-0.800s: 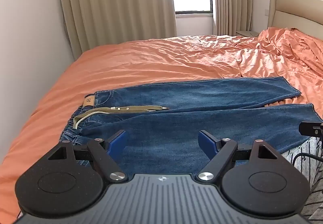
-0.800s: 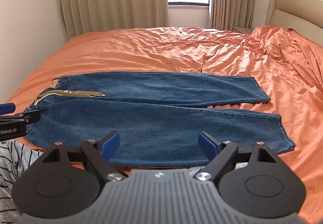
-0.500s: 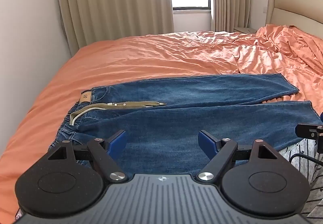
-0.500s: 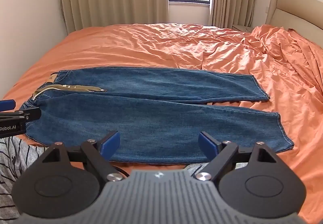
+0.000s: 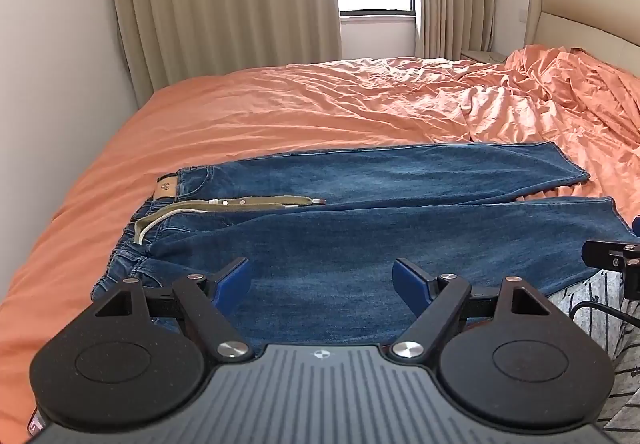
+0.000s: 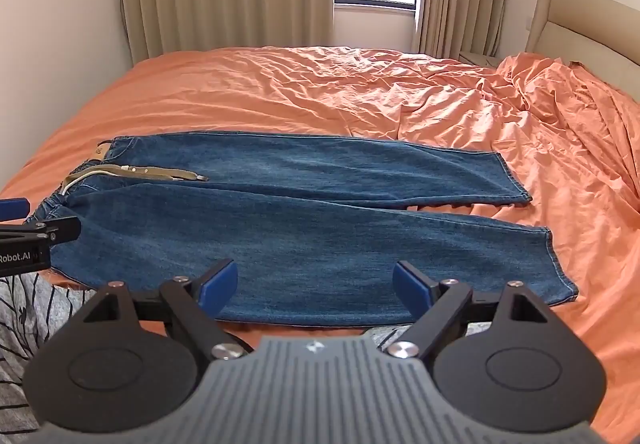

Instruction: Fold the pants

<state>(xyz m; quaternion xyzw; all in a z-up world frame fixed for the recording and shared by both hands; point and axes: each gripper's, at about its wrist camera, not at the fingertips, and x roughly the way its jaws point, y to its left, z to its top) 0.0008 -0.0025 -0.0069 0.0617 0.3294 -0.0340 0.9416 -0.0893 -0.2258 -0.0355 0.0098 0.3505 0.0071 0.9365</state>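
Observation:
Blue jeans point(image 5: 360, 236) point(image 6: 288, 219) lie flat and spread out on the orange bed, waistband to the left, both legs running right. An olive belt point(image 5: 240, 201) point(image 6: 152, 173) trails from the waist across the upper leg. My left gripper point(image 5: 322, 282) hovers open over the near leg close to the waist, nothing between its blue pads. My right gripper point(image 6: 314, 282) is open above the near leg's lower edge, also holding nothing. Each gripper's tip shows at the edge of the other's view.
The orange sheet point(image 6: 360, 95) is wrinkled, with a bunched duvet point(image 6: 580, 115) at the right by the beige headboard point(image 6: 580, 15). A wall stands left of the bed and curtains point(image 5: 224, 3) hang behind it. Striped grey fabric point(image 6: 24, 308) shows at the near edge.
Both grippers have drawn back and up a little, so the jeans sit slightly farther away in both views. Jaws stayed open.

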